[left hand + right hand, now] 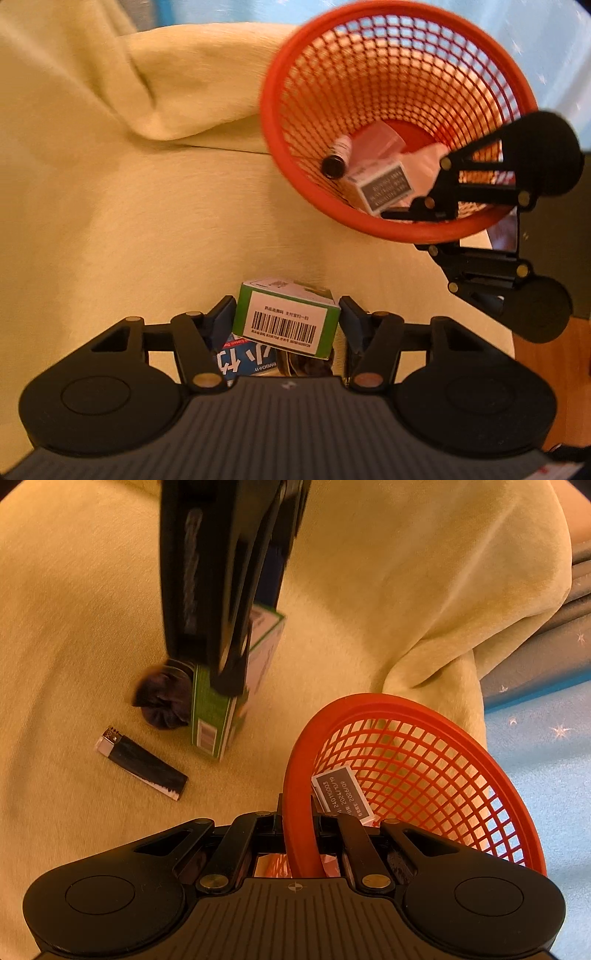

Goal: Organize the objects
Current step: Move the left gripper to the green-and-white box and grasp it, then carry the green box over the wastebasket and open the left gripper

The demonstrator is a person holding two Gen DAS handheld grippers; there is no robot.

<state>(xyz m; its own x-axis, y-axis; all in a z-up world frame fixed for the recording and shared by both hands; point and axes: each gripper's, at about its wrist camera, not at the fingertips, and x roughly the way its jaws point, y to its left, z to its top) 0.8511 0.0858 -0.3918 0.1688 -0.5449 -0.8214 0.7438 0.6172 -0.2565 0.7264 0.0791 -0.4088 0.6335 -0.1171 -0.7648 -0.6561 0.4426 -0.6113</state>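
Was in the middle of putting things away into the red basket (266,110). Held the green box (284,328) tight in the left gripper (288,310), with one finger pressed on each side (barcode facing the camera). Sat low over the yellow cloth (110,221), well off to the side of the basket and not yet in it.

Pinched the basket's edge with the right gripper (299,819), fingers closed on the red rim. Seemed to tip the basket's mouth toward the box.

Already had a grey box (384,188), a small bottle (336,158) and something pink (424,162) lying inside. Left out on the cloth: a lighter (142,762), a dark purple lump (159,698) and a blue-and-white packet (247,360) just under the green box.

Needed next, most likely, to lift the green box up and over the red rim, then let the fingers open above the hole. Called for care not to bump the rim or the other gripper, and for a steady hold on the basket so nothing spilled out
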